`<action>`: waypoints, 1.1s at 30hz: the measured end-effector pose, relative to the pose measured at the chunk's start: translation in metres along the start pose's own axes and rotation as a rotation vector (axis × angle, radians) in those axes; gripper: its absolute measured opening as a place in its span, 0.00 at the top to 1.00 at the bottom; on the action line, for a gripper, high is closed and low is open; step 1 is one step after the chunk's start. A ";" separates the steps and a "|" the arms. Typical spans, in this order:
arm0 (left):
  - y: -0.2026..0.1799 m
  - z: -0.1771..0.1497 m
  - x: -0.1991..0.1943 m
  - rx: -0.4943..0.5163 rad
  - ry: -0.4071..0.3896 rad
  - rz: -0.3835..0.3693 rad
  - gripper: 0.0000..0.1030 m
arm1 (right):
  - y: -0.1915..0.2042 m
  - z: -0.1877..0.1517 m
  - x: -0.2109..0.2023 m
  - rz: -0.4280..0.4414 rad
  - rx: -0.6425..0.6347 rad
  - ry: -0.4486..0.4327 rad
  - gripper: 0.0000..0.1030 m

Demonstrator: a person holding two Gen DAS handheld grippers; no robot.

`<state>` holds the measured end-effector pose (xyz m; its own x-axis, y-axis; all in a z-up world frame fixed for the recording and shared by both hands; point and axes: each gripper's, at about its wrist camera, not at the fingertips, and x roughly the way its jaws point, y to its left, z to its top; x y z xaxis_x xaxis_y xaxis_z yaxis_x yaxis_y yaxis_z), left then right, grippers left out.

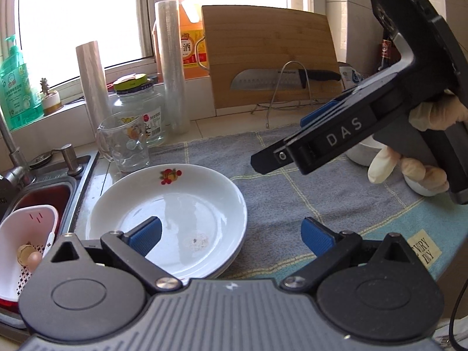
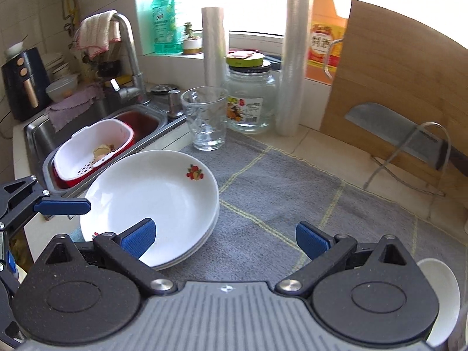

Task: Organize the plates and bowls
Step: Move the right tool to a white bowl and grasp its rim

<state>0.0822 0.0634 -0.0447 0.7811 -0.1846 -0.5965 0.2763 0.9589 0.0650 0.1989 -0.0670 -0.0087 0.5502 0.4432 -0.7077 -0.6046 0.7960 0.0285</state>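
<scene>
1. Left gripper gapes wide, empty, over the grey mat.
2. Right gripper likewise spread, holding nothing.
3. Stacked white plates sit on the mat's sink-side edge.

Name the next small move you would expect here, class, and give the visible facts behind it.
Probably the right gripper swings toward the white bowl at its right. The plates already sit stacked on the grey mat, both the right and the left gripper are open and empty, and that bowl still lies apart from the stack.
</scene>
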 end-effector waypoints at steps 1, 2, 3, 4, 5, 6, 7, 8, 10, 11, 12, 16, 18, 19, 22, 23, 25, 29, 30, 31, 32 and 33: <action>-0.002 0.001 0.001 0.013 -0.003 -0.023 0.02 | -0.003 -0.004 -0.005 -0.030 0.021 -0.009 0.00; -0.004 0.001 0.003 0.025 -0.005 -0.043 0.02 | -0.006 -0.010 -0.011 -0.074 0.046 -0.021 0.00; -0.007 0.002 0.005 0.038 -0.006 -0.064 0.02 | -0.008 -0.014 -0.015 -0.106 0.064 -0.026 0.00; -0.010 0.003 0.007 0.052 -0.008 -0.084 0.02 | -0.011 -0.019 -0.021 -0.132 0.082 -0.029 0.00; -0.013 0.004 0.009 0.067 -0.011 -0.103 0.02 | -0.014 -0.025 -0.027 -0.158 0.101 -0.034 0.00; -0.018 0.005 0.012 0.082 -0.013 -0.118 0.02 | -0.017 -0.030 -0.032 -0.183 0.116 -0.041 0.00; -0.023 0.006 0.015 0.095 -0.014 -0.137 0.02 | -0.020 -0.036 -0.038 -0.208 0.129 -0.045 0.00; -0.028 0.008 0.017 0.105 -0.014 -0.158 0.02 | -0.023 -0.042 -0.045 -0.236 0.142 -0.045 0.00; -0.040 0.011 0.023 0.125 -0.011 -0.198 0.02 | -0.031 -0.054 -0.057 -0.291 0.163 -0.050 0.00; -0.047 0.012 0.025 0.137 -0.013 -0.217 0.02 | -0.035 -0.059 -0.062 -0.310 0.175 -0.051 0.00; -0.054 0.014 0.028 0.151 -0.017 -0.235 0.02 | -0.040 -0.064 -0.068 -0.327 0.188 -0.053 0.00; -0.086 0.020 0.040 0.188 -0.020 -0.297 0.02 | -0.064 -0.086 -0.094 -0.389 0.248 -0.059 0.00; -0.102 0.022 0.046 0.202 -0.014 -0.336 0.02 | -0.079 -0.097 -0.107 -0.426 0.285 -0.057 0.00; -0.111 0.022 0.050 0.213 -0.007 -0.351 0.02 | -0.085 -0.101 -0.112 -0.440 0.302 -0.058 0.00; -0.139 0.024 0.059 0.252 -0.008 -0.399 0.02 | -0.107 -0.118 -0.129 -0.473 0.352 -0.053 0.00; -0.149 0.024 0.061 0.265 -0.009 -0.418 0.02 | -0.117 -0.125 -0.134 -0.480 0.370 -0.049 0.00; -0.165 0.025 0.067 0.283 -0.007 -0.440 0.02 | -0.131 -0.135 -0.141 -0.489 0.399 -0.040 0.00; -0.198 0.026 0.079 0.322 -0.010 -0.490 0.02 | -0.157 -0.154 -0.148 -0.452 0.458 -0.030 0.00; -0.205 0.026 0.082 0.333 -0.009 -0.496 0.02 | -0.161 -0.157 -0.149 -0.442 0.468 -0.027 0.00; -0.213 0.026 0.085 0.343 -0.007 -0.499 0.02 | -0.167 -0.160 -0.148 -0.429 0.478 -0.022 0.00; -0.221 0.027 0.088 0.352 -0.002 -0.502 0.02 | -0.171 -0.163 -0.148 -0.413 0.487 -0.018 0.00; -0.226 0.027 0.091 0.357 -0.001 -0.504 0.02 | -0.174 -0.165 -0.147 -0.396 0.491 -0.014 0.01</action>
<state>0.1056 -0.1755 -0.0920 0.5061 -0.5967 -0.6227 0.7819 0.6222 0.0392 0.1284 -0.3389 -0.0259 0.6878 0.0784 -0.7216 -0.0200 0.9958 0.0891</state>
